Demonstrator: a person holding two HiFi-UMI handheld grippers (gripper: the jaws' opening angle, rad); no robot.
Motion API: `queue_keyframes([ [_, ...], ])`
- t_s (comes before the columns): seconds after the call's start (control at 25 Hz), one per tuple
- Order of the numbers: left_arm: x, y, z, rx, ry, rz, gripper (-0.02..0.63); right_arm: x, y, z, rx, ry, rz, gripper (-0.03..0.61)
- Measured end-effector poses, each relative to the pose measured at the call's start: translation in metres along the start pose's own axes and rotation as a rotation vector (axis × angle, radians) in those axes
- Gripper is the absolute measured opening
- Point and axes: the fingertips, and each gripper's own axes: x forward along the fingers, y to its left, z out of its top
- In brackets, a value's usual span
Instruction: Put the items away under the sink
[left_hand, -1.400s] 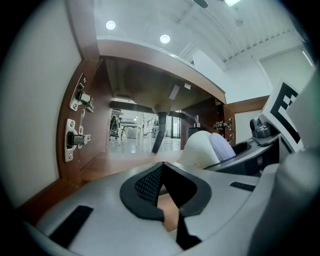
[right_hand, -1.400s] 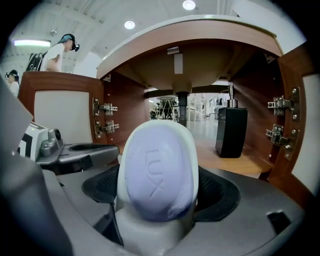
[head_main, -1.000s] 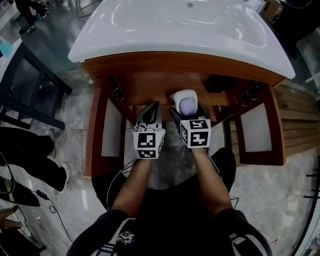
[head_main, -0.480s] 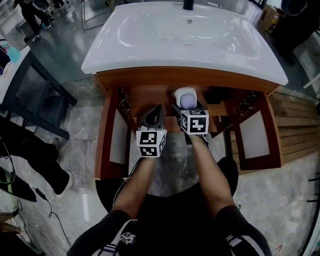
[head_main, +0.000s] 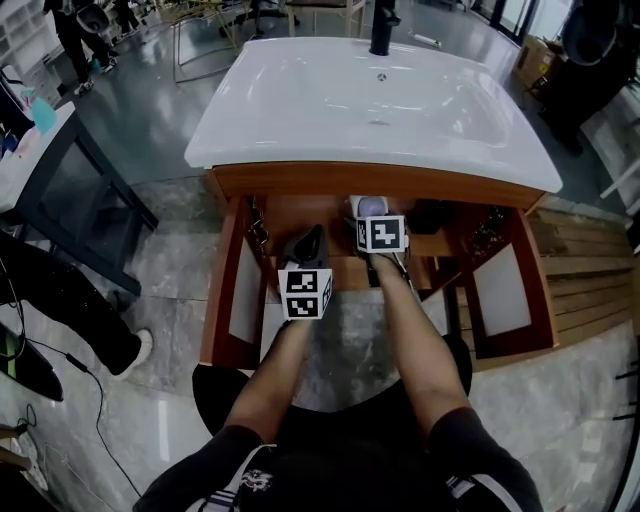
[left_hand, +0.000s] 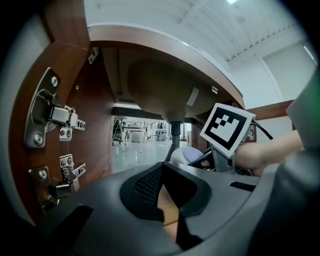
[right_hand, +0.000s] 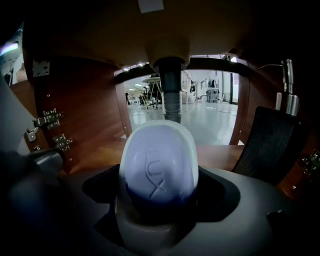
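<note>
Soap (right_hand: 157, 167), a pale purple bar seemingly seated in a white holder, sat clamped between the jaws of the right gripper (right_hand: 159, 212), inside the open cabinet (head_main: 228, 290) beneath the sink (head_main: 300, 100), near the drain pipe (right_hand: 171, 95). The left gripper (left_hand: 162, 195) hovered at the cabinet mouth, its jaws drawn together on nothing. A dark item (right_hand: 267, 145) stood inside at the right. Setting the bar down and letting go appeared to be what was left.
</note>
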Motion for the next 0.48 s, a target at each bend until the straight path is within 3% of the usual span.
queue_keyframes([
  [0.16, 0.002, 0.001, 0.001, 0.012, -0.001, 0.006, 0.006, 0.013, -0.004, -0.005, 0.013, 0.084, -0.017, 0.469],
  [0.48, -0.001, 0.004, 0.004, 0.031, 0.003, 0.02, 0.006, 0.037, -0.011, -0.008, 0.015, 0.158, -0.029, 0.47],
])
